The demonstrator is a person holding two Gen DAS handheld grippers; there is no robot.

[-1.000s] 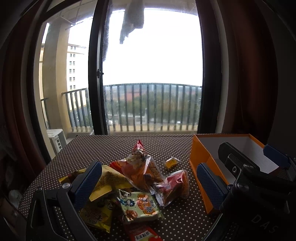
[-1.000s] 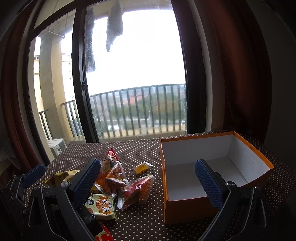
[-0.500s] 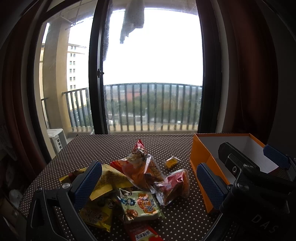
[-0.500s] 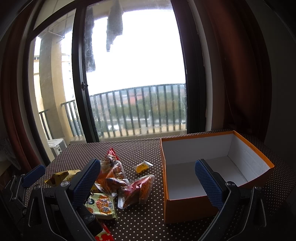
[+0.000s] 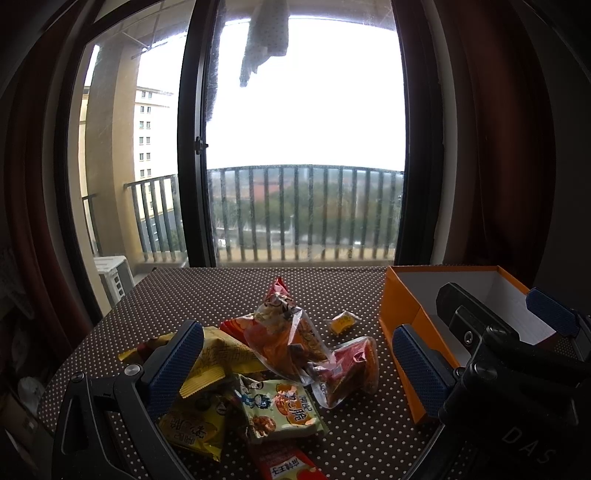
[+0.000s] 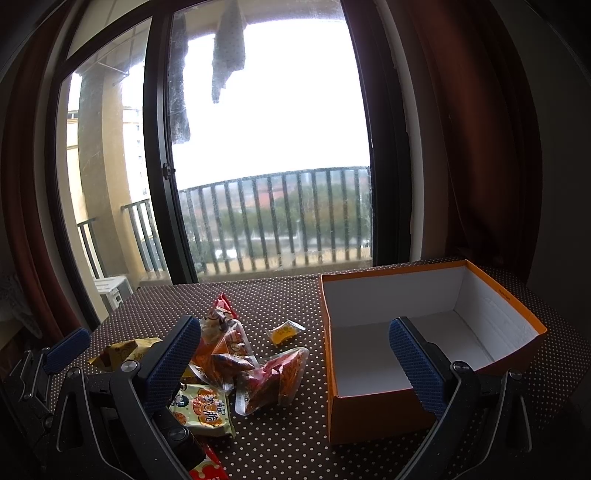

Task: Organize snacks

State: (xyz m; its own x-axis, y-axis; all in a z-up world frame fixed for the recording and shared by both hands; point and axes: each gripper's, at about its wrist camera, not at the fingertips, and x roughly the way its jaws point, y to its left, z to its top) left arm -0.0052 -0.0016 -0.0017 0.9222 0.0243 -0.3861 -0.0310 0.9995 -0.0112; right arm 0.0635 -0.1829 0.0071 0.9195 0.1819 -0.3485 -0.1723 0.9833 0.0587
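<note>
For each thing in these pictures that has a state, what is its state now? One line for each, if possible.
Orange box: lidless, empty inside.
Snack packets: heaped on the table, outside the box.
Small yellow packet: lying apart from the heap.
Clear red snack bag: sealed, lying on its side.
Left gripper: open, holding nothing.
Right gripper: open, holding nothing.
Cloth: hanging outside the window.

The left gripper (image 5: 297,363) has a black frame with round silver screws and two fingers covered by blue ribbed pads (image 5: 176,365). The right gripper (image 6: 295,365) has the same build, and its black body carries the pale letters "DAS".
</note>
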